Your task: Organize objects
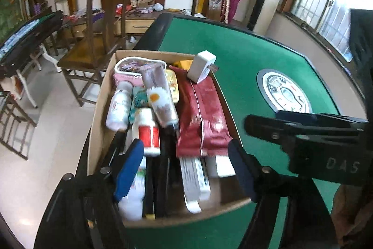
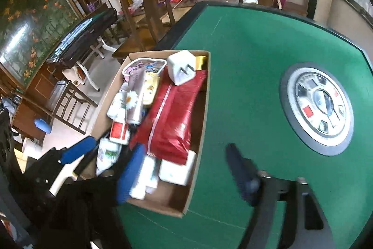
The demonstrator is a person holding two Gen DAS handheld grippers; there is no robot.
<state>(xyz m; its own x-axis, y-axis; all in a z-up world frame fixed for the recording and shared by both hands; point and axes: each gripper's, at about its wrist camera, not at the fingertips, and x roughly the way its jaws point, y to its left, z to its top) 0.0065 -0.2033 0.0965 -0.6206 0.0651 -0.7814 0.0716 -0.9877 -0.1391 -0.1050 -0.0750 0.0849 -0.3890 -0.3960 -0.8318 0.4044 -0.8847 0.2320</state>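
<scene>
While both tools hang over the near end of the green bench (image 2: 251, 43), the left hand-held gripper (image 1: 184, 169) stands released above the cardboard box (image 1: 100, 113), its blue pads spread either side of the packed contents with nothing pressed between them. Below its fingers lie flat white cartons (image 1: 195, 179), and just beyond them a white bottle with a red label (image 1: 146, 132). The right hand-held gripper (image 2: 186, 174) is also released; its left pad hangs over the box's near end, its right pad over bare felt, and the box's right wall sits between them, ungrasped.

That box lies at the bench's left edge, with floor and a wooden chair (image 1: 98, 22) directly beyond that side. Farther in, a red foil pouch (image 2: 172, 113) fills the right half, a daisy-printed tube (image 1: 160, 95) and a pale bottle (image 1: 119, 104) the left. A white plug adapter (image 2: 180, 70) rests on top near the far wall, beside a flowered pouch (image 1: 130, 67).

Right of the box the felt is open out to the round centre dial (image 2: 317, 109), well apart from it.
</scene>
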